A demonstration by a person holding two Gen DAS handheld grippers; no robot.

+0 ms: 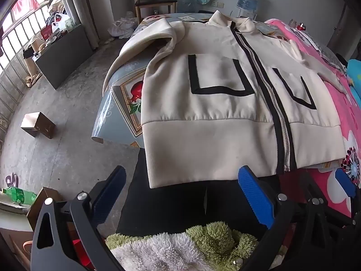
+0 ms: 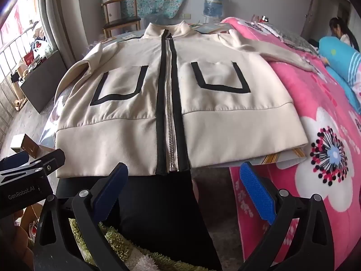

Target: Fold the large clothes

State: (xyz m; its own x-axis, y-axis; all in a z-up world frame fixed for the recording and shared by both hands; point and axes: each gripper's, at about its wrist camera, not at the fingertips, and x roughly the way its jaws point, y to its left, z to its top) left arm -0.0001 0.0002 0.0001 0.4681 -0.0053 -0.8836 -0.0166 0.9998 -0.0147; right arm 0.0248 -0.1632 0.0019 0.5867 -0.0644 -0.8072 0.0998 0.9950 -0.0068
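Lying flat: one cream jacket [image 2: 180, 103], two pockets; both claws [image 1: 182, 194] [image 2: 183, 192] gaping, empty.

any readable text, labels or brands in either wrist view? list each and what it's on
"GenRobot.AI": on the black body of the left gripper, seen at the left edge of the right wrist view.
Pink characters on the pink blanket: warped, not readable.
Label on the water jug: too small and blurred.
Cards on the patterned tablecloth behind the cream jacket: too small to read.
Nothing else legible.
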